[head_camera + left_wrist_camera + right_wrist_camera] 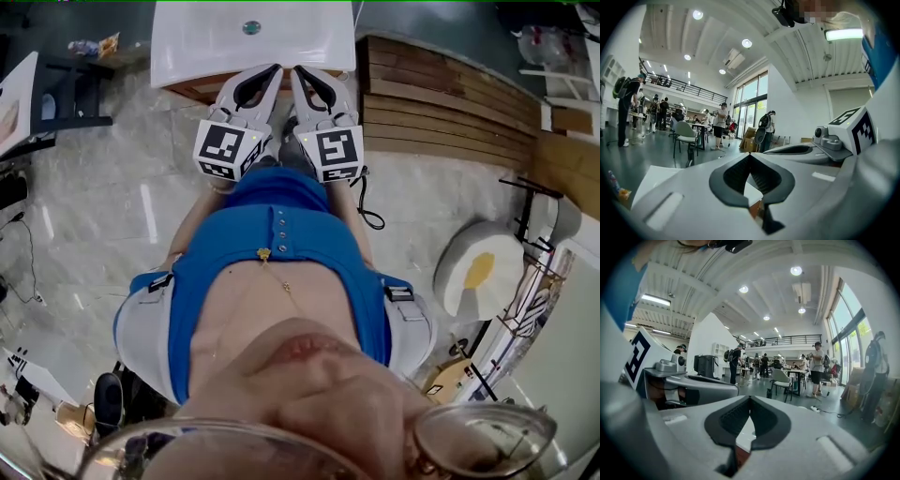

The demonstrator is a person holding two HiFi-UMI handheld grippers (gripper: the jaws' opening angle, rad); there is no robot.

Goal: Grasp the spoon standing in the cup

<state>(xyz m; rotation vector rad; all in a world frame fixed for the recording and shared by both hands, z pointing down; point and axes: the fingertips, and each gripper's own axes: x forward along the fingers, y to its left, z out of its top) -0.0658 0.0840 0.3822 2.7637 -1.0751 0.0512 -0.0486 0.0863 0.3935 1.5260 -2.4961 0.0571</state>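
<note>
Spoon and cup show in none of the three views, so you cannot place either one from here. The only thing on the white desk (216, 52) is a small round spot (251, 27) near the top of the head view, too small to name.

Your left tool (750, 154) is closed: in its own view the two dark pads meet at the tip, and only a sliver of the white desk shows in the gap below them. Your right tool (750, 398) is closed the same way, tips together with nothing between them. In the head view both tools sit side by side, close to your body. Their marker cubes (225, 150) almost touch, and their tips point at the near edge of the desk.

Judged from this, the task has not begun. Nothing is gripped, neither tool is open for a grasp, and the spoon is not yet in sight. What is left is all of it: find the cup, bring one tool to it, open the jaws, set them either side of the spoon's handle and close.

Beyond the desk, a wooden platform (441, 103) lies to your right. The tool views look past the desk into an open hall with a chair (685, 133) and people (721, 124) standing well away.
</note>
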